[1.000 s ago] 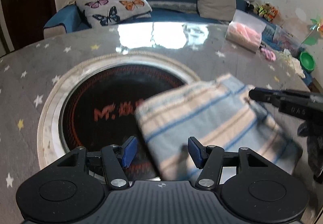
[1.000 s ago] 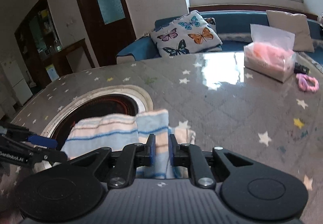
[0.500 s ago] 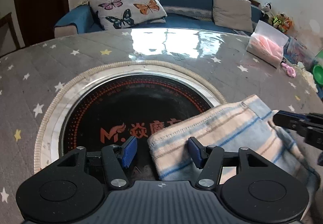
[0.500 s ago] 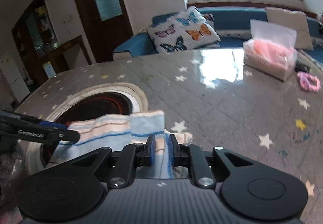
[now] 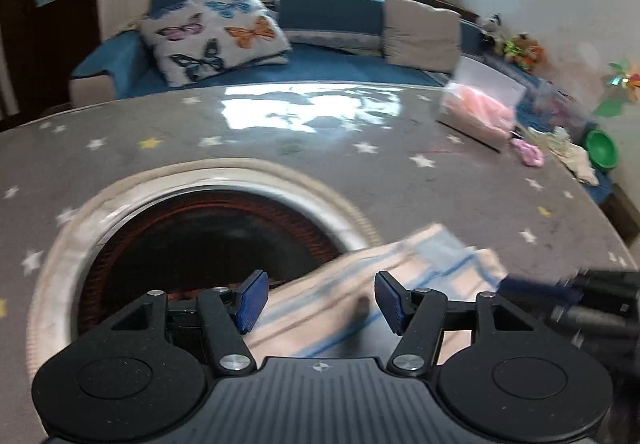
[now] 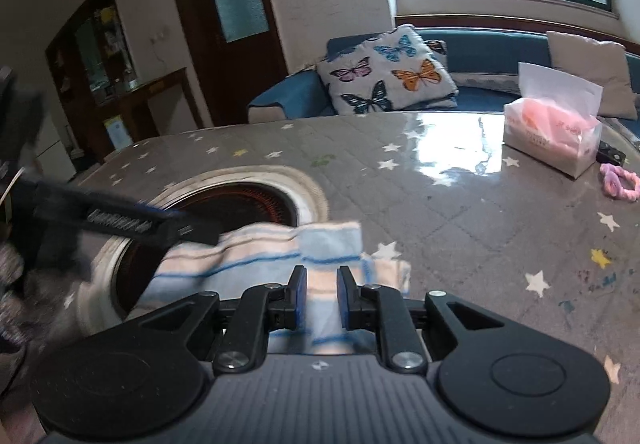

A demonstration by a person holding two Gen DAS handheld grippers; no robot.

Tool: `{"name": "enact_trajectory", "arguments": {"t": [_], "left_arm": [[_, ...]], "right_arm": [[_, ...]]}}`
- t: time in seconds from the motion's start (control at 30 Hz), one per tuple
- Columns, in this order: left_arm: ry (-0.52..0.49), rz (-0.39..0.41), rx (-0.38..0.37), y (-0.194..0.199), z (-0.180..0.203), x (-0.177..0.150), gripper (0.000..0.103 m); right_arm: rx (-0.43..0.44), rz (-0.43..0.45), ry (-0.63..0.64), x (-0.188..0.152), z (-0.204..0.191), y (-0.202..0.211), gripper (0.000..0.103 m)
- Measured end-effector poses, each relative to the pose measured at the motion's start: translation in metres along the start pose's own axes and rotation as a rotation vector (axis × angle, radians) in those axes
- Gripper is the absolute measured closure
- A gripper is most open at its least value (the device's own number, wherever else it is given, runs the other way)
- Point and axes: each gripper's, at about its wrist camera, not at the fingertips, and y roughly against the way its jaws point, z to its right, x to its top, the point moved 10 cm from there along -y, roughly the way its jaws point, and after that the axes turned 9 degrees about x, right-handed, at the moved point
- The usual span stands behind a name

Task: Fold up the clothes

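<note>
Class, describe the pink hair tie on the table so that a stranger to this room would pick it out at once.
Start at the grey star-patterned table and go to its right side, where the tissue pack stands. Just right of and nearer than that pack lies the pink hair tie. It is a small fuzzy loop lying flat, unlike the boxy pack.

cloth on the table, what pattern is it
The cloth has pale blue and peach stripes with thin darker blue lines; clearest in the right wrist view.

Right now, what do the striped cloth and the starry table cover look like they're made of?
Striped cloth: soft woven cotton or terry, probably; it drapes limply and looks matte, with a stitched hem.
Table cover: likely clear glossy plastic over quilted grey fabric; it mirrors the window, and diamond stitching shows through.
</note>
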Motion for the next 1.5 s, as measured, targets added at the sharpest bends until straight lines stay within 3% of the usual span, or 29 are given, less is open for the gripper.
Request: {"name": "enact_trajectory", "arguments": {"t": [0.13,0.3,0.63,0.83,1.07,1.33,1.5], "left_arm": [[-0.029,-0.010,-0.031,-0.017,0.023,0.002,0.042],[-0.053,-0.042,-0.016,-0.040,0.035,-0.004,0.040],[-0.073,-0.008,-0.022,-0.023,0.042,-0.004,0.041],[-0.117,0.017,-0.039,0.000,0.053,-0.017,0.040],[-0.128,0.017,-0.070,0.039,0.051,-0.053,0.036],[-0.145,0.001,-0.008,0.069,0.030,-0.110,0.033],[-0.096,0.014,0.019,0.081,0.017,-0.128,0.027]], "right_arm": [[0.001,-0.023,-0.004,-0.013,-0.001,-0.002,0.078],[0.000,-0.028,0.001,-0.023,0.000,-0.002,0.077],[0.038,-0.026,0.050,-0.043,-0.027,0.047,0.074],[0.026,-0.042,0.023,-0.068,-0.022,0.062,0.074],[0.021,-0.008,0.027,-0.070,-0.025,0.078,0.074],[-0.006,-0.021,0.061,-0.079,-0.029,0.070,0.074],[0.014,0.013,0.095,-0.070,-0.044,0.076,0.066]]}}
